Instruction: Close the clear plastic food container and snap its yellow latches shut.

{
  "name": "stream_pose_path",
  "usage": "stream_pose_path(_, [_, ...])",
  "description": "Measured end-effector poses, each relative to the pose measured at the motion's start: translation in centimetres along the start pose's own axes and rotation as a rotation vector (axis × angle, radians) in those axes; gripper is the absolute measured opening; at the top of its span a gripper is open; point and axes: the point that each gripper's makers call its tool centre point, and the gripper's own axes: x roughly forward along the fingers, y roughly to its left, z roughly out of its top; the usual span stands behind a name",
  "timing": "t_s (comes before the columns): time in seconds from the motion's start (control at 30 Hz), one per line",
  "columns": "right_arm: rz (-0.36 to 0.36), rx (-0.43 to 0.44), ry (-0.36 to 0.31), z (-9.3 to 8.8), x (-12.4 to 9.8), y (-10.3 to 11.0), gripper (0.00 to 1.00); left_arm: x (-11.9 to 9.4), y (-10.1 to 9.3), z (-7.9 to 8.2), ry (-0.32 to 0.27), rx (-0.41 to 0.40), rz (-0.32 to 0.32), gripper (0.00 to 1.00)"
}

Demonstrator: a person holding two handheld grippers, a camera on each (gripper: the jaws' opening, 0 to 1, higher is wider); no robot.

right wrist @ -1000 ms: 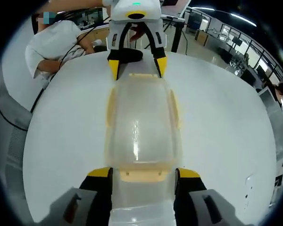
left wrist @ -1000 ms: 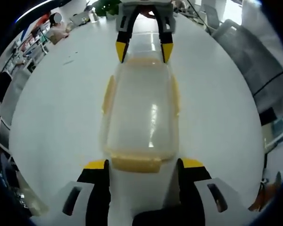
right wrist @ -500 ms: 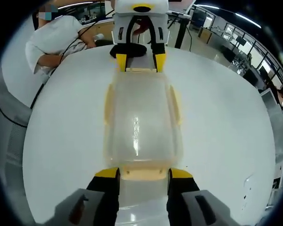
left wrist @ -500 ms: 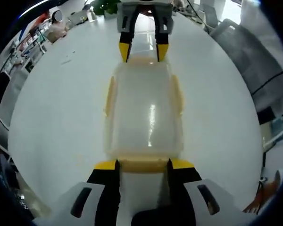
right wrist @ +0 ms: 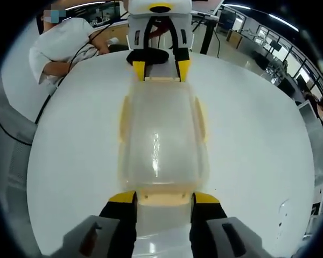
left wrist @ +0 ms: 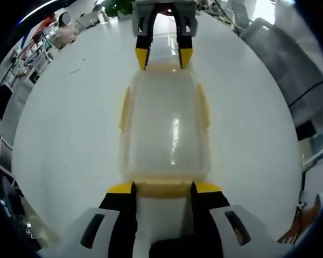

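Note:
The clear plastic container (left wrist: 164, 123) lies lengthwise on the white table (left wrist: 64, 123) with its lid on. Pale yellow side latches (left wrist: 125, 110) lie flat against its long sides. My left gripper (left wrist: 162, 188) is shut on the near yellow end latch (left wrist: 162, 189), one yellow-tipped jaw at each side of it. At the far end my right gripper (left wrist: 161, 52) holds the opposite latch. In the right gripper view the same container (right wrist: 160, 134) runs away from my right gripper (right wrist: 164, 198), shut on its end latch (right wrist: 164, 199), with the left gripper (right wrist: 160, 67) at the far end.
A person in a white shirt (right wrist: 64, 48) leans on the table's far left edge in the right gripper view. A grey chair (left wrist: 290, 59) stands beyond the table's right edge in the left gripper view. Office desks (right wrist: 269, 48) fill the background.
Over the last second both pairs of jaws narrowed onto the container's end latches. In the last half second nothing has visibly moved.

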Motion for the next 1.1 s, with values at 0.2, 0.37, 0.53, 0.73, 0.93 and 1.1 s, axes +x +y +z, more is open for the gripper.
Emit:
stream_pose_path(0.2, [0.001, -0.001, -0.001, 0.0, 0.0, 0.0, 0.35, -0.2, -0.4, 0.2, -0.011, -0.018, 0.026, 0.38])
stream_pose_path(0.37, [-0.001, -0.001, 0.0, 0.0, 0.0, -0.1, 0.35, -0.3, -0.4, 0.4, 0.007, -0.021, 0.049, 0.36])
stream_pose_path(0.53, [0.007, -0.01, -0.022, 0.6, -0.7, 0.2, 0.35, -0.5, -0.8, 0.2, 0.027, -0.042, 0.042, 0.36])
stream_pose_path(0.73, [0.008, -0.013, -0.038, 0.8, -1.6, 0.3, 0.35, -1.5, -0.9, 0.7, 0.009, -0.044, 0.048, 0.35])
stream_pose_path(0.93, [0.027, -0.022, -0.061, 1.1, -2.6, 0.5, 0.34, -1.9, -1.1, 0.8, -0.001, -0.064, 0.048, 0.35])
stream_pose_path(1.1, [0.034, -0.049, -0.07, 1.4, -3.6, 0.6, 0.34, -2.6, -1.5, 1.2, 0.005, -0.077, 0.057, 0.35])
